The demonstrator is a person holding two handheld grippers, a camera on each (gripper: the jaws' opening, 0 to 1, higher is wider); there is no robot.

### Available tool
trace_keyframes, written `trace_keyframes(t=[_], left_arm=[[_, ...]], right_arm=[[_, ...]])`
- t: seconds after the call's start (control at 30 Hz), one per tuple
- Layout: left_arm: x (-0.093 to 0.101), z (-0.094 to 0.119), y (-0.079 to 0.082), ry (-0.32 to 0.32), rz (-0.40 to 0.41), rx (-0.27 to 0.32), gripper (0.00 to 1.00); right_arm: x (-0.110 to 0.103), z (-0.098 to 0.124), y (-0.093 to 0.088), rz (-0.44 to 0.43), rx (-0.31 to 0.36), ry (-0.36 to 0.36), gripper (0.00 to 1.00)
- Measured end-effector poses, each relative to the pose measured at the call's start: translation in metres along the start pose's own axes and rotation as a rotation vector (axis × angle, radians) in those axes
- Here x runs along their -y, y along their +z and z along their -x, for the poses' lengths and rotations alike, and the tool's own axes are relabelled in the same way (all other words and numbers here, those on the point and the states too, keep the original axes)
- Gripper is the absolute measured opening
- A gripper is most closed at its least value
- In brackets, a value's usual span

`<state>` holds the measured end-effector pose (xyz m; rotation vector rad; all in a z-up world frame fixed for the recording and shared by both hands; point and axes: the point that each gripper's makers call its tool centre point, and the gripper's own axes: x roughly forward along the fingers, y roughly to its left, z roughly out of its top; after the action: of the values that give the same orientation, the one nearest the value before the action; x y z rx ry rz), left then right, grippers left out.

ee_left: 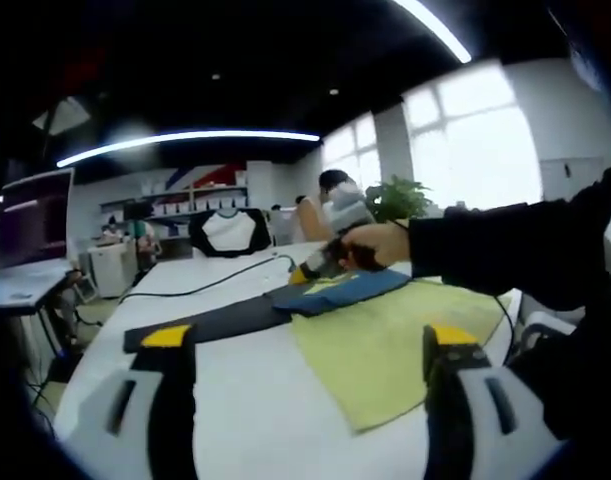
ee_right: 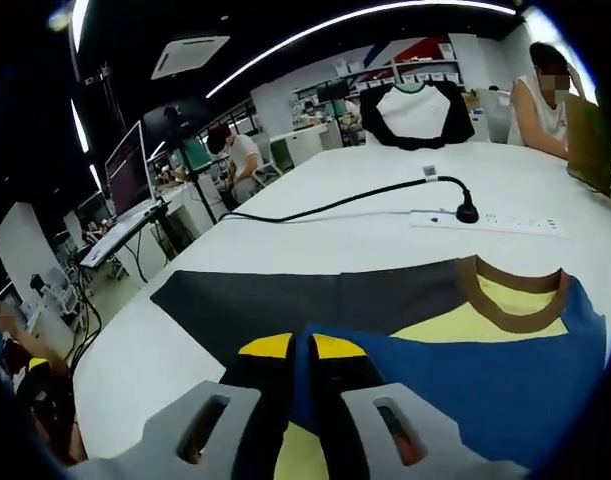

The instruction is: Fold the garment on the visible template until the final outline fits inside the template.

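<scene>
Right gripper [ee_right: 303, 352]: jaws pressed together, pinching the blue edge of the garment [ee_right: 455, 375], a blue/yellow tee with brown collar, lying flat on the white table [ee_right: 315, 235]. Left gripper [ee_left: 310, 345]: jaws wide apart, nothing between them, hovering above bare table near the yellow-green template [ee_left: 385, 345]. In the left gripper view the garment's blue part overlaps the template's far edge; a dark sleeve [ee_left: 210, 322] stretches left onto the table. A hand [ee_left: 373, 243] holds the right gripper there. Behind: black cable [ee_right: 335, 205], white power strip [ee_right: 490, 221], black-and-white shirt [ee_right: 415, 112], monitors, windows, seated people. Table's left side open.
</scene>
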<state>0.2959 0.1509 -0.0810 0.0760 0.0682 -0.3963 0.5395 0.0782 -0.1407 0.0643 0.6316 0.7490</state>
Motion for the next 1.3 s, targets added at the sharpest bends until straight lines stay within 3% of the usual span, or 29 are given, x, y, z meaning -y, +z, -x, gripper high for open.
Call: trace_keyframes(t=[0.37,0.77,0.97,1.1,1.13,1.3], left_arm=[[0.000,0.000,0.000,0.002,-0.001,-0.001,1.00],[-0.001,-0.002,0.001,0.011,0.002,0.005,1.00],[0.000,-0.004,0.003,0.016,-0.001,0.011,1.00],[0.001,-0.004,0.004,0.018,-0.005,0.013,1.00],[0.001,-0.004,0.004,0.019,-0.005,0.010,1.00],[0.002,-0.001,0.007,0.024,-0.007,0.018,1.00]], right_arm=[[-0.005,0.028,0.023,0.098,0.066,-0.004,0.05],[0.018,0.089,0.044,0.182,0.161,-0.048,0.10],[0.032,0.122,0.044,0.209,0.189,-0.054,0.15],[0.042,0.155,0.044,0.237,0.231,-0.071,0.17],[0.035,0.167,0.032,0.265,0.233,-0.073,0.18],[0.046,0.197,0.025,0.254,0.258,-0.063,0.23]])
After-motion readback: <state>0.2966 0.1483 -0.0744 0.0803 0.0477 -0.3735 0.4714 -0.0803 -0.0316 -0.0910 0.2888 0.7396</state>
